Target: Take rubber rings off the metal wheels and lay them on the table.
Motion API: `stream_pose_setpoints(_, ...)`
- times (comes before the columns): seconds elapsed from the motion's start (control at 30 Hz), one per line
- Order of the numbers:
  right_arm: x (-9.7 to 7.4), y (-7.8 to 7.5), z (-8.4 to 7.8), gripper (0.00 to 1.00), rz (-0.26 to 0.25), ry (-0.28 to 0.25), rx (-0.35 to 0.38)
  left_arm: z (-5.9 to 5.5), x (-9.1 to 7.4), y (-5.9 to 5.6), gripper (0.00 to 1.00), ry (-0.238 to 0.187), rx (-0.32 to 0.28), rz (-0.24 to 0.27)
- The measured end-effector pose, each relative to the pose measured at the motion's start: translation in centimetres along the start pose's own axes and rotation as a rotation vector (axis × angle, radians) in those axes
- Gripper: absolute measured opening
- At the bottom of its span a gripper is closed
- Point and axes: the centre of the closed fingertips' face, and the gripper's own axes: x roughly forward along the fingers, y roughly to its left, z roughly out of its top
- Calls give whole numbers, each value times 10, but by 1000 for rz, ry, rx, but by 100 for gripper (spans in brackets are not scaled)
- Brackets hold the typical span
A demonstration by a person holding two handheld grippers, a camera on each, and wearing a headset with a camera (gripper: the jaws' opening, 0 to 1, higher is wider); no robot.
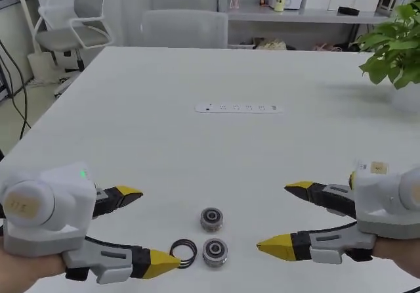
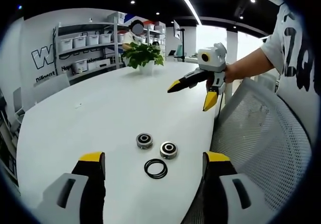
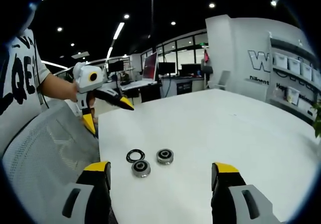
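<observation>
Roughly midway between the spread left gripper (image 1: 154, 227) and spread right gripper (image 1: 274, 215) lie the wheels (image 1: 211, 219) — flat, loose rings (image 1: 184, 252) leftward.

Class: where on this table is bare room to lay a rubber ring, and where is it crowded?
Bare: the wide stretch from the far wheel to the power strip, and toward the plant. Crowded: the near edge, where rubber rings and near wheel lie between left gripper and right gripper.
</observation>
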Motion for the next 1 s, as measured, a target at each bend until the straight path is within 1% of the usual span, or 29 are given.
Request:
stream_pose_setpoints(0.17,-6,-1,-5,84,-13,2,8,0,-1,-1,81,-1,1,3)
stream_pose_setpoints(0.53,-14,3,-14,86,-19,25,-17,2,-6,0,85,-6,-1,17)
stream_pose_setpoints(0.73,-16,5,-13,87,-22,26,-20,1,-8,0,86,-5,-3,20)
stream_pose_setpoints(1.0,-19,3,-13,87,-29,28,-21,0,-11,2,87,-7,-7,25)
